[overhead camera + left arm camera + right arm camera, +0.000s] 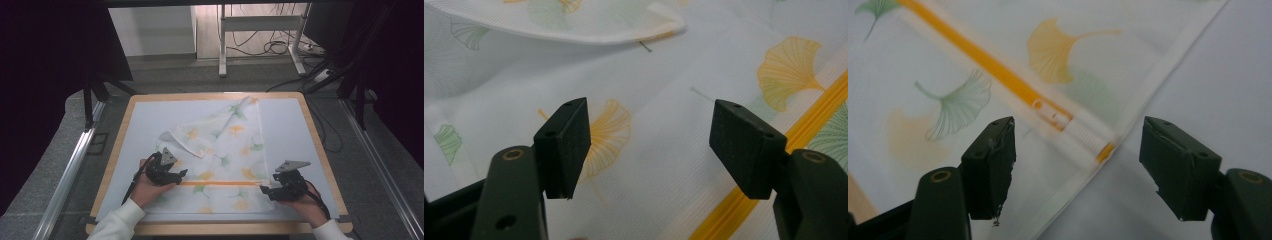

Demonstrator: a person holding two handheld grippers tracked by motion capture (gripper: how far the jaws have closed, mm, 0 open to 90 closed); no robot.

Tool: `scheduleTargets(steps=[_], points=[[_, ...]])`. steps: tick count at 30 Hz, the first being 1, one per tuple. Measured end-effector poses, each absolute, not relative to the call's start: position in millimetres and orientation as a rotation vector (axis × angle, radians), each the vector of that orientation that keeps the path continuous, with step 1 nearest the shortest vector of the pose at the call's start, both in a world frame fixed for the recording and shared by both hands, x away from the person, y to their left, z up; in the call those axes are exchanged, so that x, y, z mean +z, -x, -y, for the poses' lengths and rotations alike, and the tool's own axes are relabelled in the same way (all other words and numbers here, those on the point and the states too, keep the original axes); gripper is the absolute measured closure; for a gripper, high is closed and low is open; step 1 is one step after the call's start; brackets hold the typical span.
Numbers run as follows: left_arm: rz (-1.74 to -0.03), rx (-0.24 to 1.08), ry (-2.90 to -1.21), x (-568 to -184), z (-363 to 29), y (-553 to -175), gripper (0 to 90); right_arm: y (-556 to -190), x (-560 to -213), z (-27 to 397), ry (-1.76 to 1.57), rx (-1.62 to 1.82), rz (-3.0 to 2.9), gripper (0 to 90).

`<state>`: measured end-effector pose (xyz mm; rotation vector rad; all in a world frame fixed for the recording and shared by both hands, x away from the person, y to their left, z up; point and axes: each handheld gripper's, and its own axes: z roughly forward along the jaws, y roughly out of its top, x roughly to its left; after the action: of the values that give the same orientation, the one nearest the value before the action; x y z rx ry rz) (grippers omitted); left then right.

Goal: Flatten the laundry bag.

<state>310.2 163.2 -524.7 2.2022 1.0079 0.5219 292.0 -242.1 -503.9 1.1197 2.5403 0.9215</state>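
I see the white mesh bag [220, 165], printed with ginkgo leaves and crossed by an orange zipper [220, 183], lying lower centre, its top corner folded. My left gripper [181, 174] and right gripper [264, 189] both gape, holding nothing.

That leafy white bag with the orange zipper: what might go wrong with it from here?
The right gripper stands open around the zipper pull at the bag's edge; closing there could catch loose mesh rather than the small pull. The left gripper hovers open over the fabric, pinning nothing, so a tug on the zipper might drag the whole bag. The folded-over corner could bunch further.
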Motion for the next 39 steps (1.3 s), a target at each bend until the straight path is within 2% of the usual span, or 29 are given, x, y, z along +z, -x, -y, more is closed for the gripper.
scheduleTargets(steps=[4, 7, 12, 15, 24, 30, 33, 36, 39], points=[[-1.005, 0.526, -2.213, -525, -163, -311, 33.0, -285, -512, 231, -1.104, 0.821, -2.596, 25.8], [-1.004, 0.526, -2.218, -526, -162, -311, 33.0, -281, -513, 222, -1.078, 0.743, -2.564, 29.1], [-1.003, 0.528, -2.219, -526, -163, -310, 33.0, -283, -512, 229, -1.145, 0.769, -2.504, 48.7], [-1.002, 0.529, -2.221, -526, -163, -310, 33.0, -283, -512, 230, -1.147, 0.767, -2.492, 53.9], [-0.996, 0.533, -2.223, -527, -161, -310, 32.9, -282, -511, 228, -1.112, 0.762, -2.489, 76.7], [-0.986, 0.538, -2.212, -526, -161, -309, 34.9, -282, -511, 230, -1.097, 0.778, -2.492, 83.7], [-0.977, 0.504, -2.198, -524, -161, -309, 42.3, -279, -509, 236, -1.109, 0.807, -2.507, 85.1], [-0.946, 0.462, -2.198, -522, -159, -309, 62.7, -271, -509, 246, -1.122, 0.831, -2.519, 85.4], [-0.923, 0.431, -2.207, -520, -154, -309, 72.8, -263, -508, 256, -1.137, 0.837, -2.514, 85.5]])
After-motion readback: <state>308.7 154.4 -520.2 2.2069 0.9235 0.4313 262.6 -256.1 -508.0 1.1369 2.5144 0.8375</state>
